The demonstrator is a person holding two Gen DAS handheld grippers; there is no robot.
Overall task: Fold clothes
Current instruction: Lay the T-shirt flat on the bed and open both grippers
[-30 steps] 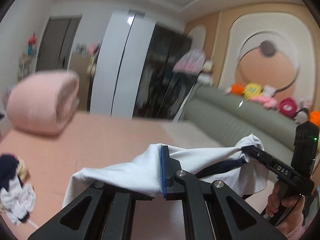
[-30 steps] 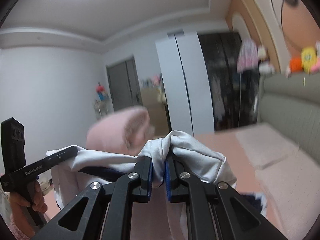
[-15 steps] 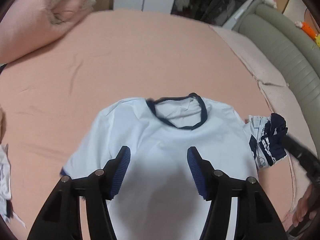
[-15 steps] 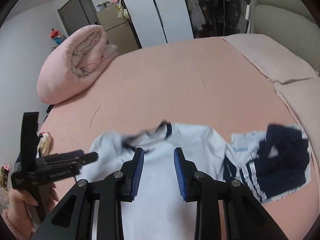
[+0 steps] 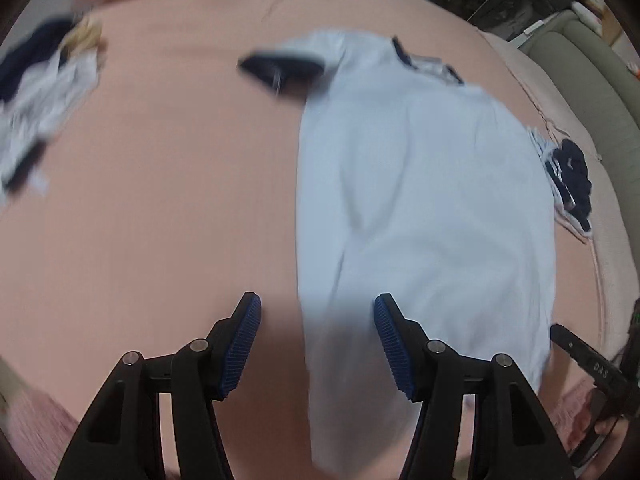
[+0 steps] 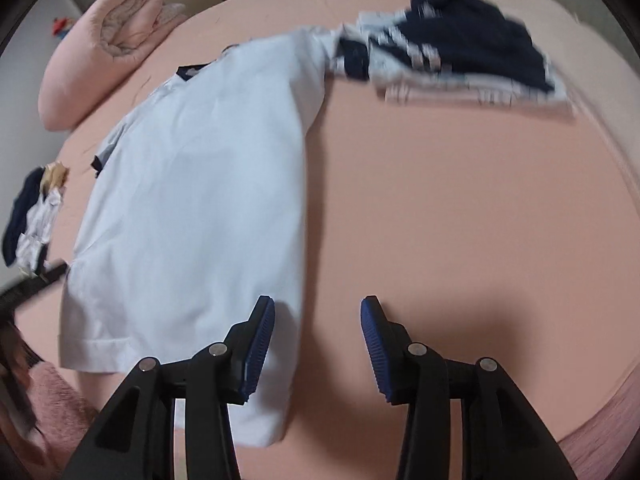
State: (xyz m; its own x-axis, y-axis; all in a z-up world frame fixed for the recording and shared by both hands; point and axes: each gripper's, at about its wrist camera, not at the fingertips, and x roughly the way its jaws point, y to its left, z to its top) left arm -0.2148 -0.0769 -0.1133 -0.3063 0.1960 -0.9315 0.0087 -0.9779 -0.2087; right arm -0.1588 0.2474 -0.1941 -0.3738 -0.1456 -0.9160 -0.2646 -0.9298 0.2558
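Both the left hand-held gripper [image 5: 317, 340] and the right hand-held gripper [image 6: 318, 344] point steeply downward, jaws apart and empty, the right's having just been opening.

"DAS" in white letters, seen upside down, on black right gripper [image 5: 596, 364]; no other legible text.

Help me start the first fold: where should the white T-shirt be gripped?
Probably the long side edges of the white T-shirt, which lies flat on the bed. Each open gripper, left gripper and right gripper, already straddles one; come down from above, pinching near the hem.
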